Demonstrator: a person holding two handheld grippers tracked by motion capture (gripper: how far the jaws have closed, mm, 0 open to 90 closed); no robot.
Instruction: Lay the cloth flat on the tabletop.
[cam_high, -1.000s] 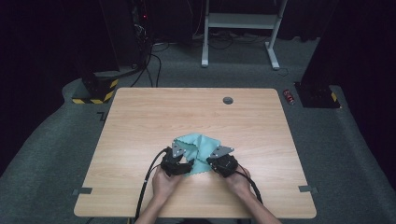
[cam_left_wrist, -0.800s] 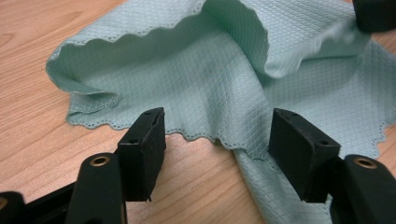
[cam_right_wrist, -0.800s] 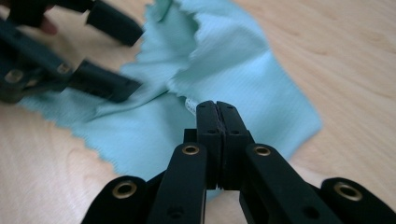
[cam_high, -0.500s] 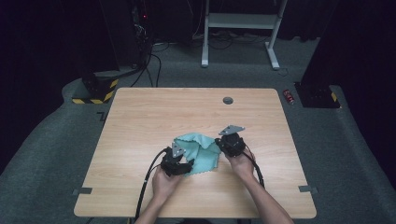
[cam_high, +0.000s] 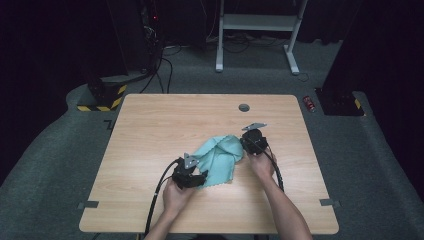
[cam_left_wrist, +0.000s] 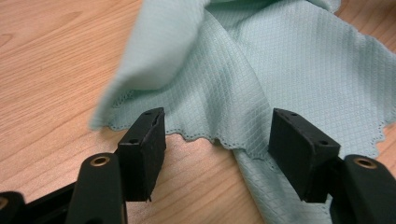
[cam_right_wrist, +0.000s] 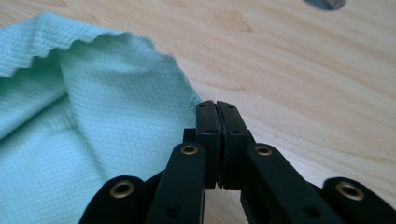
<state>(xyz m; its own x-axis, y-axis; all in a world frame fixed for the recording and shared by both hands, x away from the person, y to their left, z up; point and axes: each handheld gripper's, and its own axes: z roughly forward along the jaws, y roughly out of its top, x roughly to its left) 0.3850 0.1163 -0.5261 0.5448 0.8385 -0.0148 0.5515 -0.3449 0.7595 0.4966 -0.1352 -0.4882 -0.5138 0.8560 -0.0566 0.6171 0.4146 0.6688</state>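
Observation:
A teal waffle-weave cloth (cam_high: 220, 157) lies rumpled on the wooden table (cam_high: 150, 130), near its middle. My left gripper (cam_high: 198, 177) rests at the cloth's near left edge. In the left gripper view it (cam_left_wrist: 217, 135) stands open, with the scalloped hem of the cloth (cam_left_wrist: 261, 70) lying between the jaws and no pad touching it. My right gripper (cam_high: 244, 146) is at the cloth's far right corner. Its jaws (cam_right_wrist: 217, 109) have just been opening slightly, but the pads still look pressed together, with the corner of the cloth (cam_right_wrist: 93, 130) caught at their tips.
A round grey cable hole (cam_high: 244, 107) sits in the table beyond the right gripper. Black cables trail from both grippers toward the front edge. On the floor behind stand a white desk frame (cam_high: 255, 30), a yellow-black striped base (cam_high: 100, 102) and a small red object (cam_high: 310, 102).
The right gripper has moved away from the person and to the right, drawing the cloth's corner with it, so the cloth is stretched out. The left gripper has stayed put.

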